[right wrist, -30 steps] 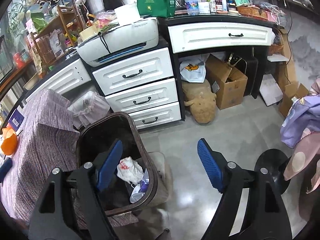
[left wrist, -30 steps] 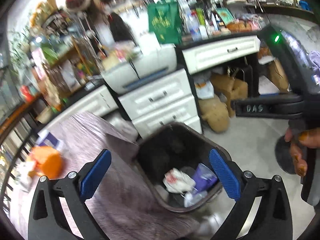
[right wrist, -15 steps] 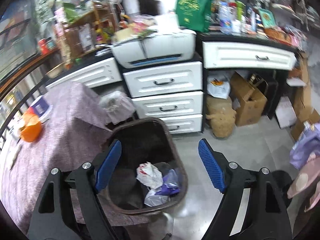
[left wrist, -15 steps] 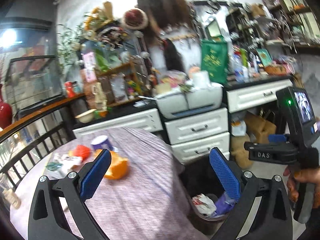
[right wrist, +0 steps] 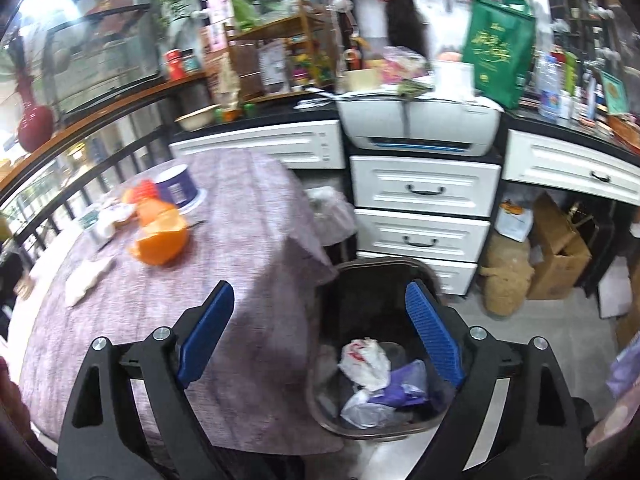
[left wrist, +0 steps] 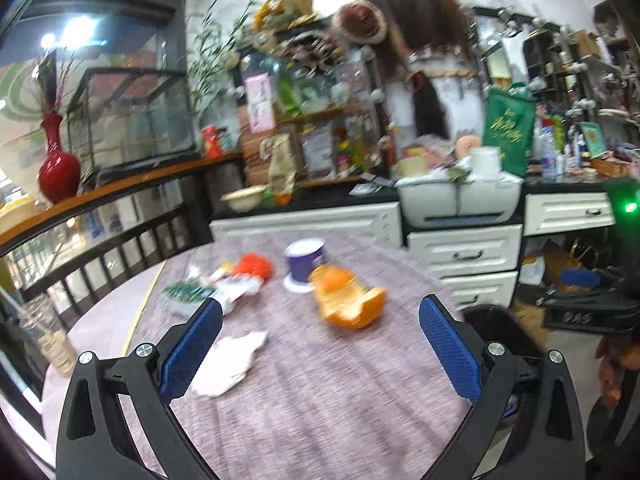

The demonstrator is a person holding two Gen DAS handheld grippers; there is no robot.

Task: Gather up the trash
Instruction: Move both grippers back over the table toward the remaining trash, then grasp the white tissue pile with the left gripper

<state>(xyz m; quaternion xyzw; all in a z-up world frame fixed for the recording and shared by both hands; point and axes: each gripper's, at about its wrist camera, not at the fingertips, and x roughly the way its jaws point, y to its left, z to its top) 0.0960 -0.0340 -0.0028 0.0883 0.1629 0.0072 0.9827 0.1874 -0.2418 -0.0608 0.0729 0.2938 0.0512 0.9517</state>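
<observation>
Both the left gripper (left wrist: 320, 344) and right gripper (right wrist: 320, 332) are hanging wide open and holding nothing, so I think more trash, like the orange peel (left wrist: 350, 300) mid-frame on the table (left wrist: 320, 400), needs grabbing for the bin (right wrist: 380, 280) at lower right.

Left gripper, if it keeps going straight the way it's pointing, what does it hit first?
Probably the orange peel, which lies on the tablecloth between the open left gripper fingers' line of travel. Depth is uncertain; nothing nearer shows.

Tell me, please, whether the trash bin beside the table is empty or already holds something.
It already holds trash. The right wrist view shows the bin open-topped with a crumpled white bag and purple wrapper at its bottom, well below the rim.
</observation>
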